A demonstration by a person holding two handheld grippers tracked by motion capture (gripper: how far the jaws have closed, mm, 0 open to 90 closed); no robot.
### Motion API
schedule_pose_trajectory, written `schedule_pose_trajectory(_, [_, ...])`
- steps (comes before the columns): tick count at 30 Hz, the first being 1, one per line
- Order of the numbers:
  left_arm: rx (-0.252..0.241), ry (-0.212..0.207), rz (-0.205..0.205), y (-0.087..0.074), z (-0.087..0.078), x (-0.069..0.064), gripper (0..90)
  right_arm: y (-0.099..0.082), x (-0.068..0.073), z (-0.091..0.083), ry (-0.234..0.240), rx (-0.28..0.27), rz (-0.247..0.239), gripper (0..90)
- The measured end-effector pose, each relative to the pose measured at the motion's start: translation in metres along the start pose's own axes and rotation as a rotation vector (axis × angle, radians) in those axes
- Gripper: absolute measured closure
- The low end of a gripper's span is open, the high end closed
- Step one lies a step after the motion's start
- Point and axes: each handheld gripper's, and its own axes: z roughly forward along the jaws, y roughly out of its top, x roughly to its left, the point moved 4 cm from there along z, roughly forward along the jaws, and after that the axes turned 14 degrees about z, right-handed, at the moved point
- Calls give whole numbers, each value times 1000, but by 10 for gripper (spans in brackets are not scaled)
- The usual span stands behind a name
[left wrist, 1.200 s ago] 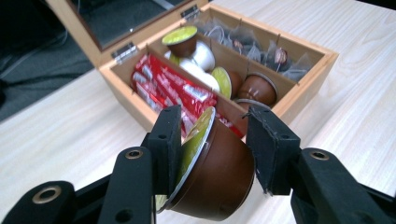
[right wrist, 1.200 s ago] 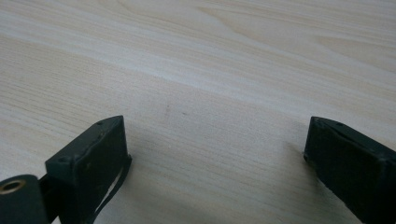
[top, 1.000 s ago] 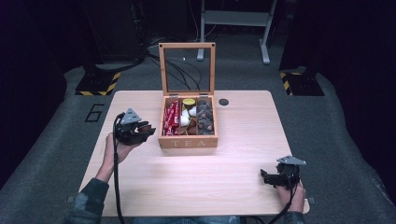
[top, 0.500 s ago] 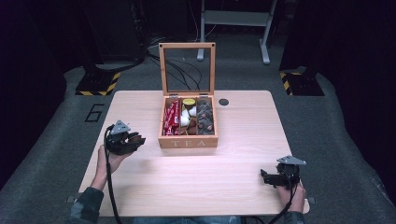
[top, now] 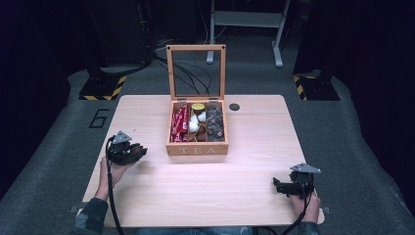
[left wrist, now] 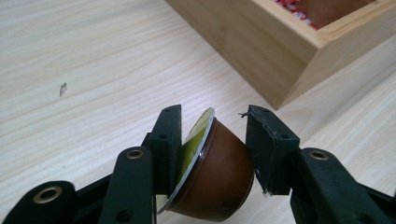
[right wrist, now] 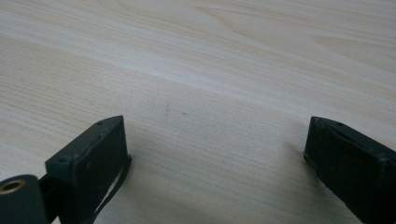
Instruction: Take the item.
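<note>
1. left gripper [top: 139, 151], at the left of the high view, has its jaws clenched on a brown coffee capsule [left wrist: 219, 179] with a green foil lid.
2. right gripper [top: 275, 184], lower right, rests released on the table [top: 254, 147].
3. wooden tea box [top: 197, 148] stands open at centre, just right of the capsule.

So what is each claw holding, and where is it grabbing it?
The left claw pinches a brown coffee capsule, one jaw on its foil lid, the other on its base. The right claw is open, holding nothing.
</note>
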Motion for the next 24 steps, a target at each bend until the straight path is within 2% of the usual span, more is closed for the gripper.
schedule_pose_trajectory(9, [23, 3, -40, -13, 12, 4, 563, 0, 0, 0, 0, 0, 0, 55])
schedule_pose_trajectory(20, [53, -2, -49, -19, 19, 8, 558, 0, 0, 0, 0, 0, 0, 55])
schedule_pose_trajectory(24, [38, 12, -67, -22, 21, 11, 556, 0, 0, 0, 0, 0, 0, 55])
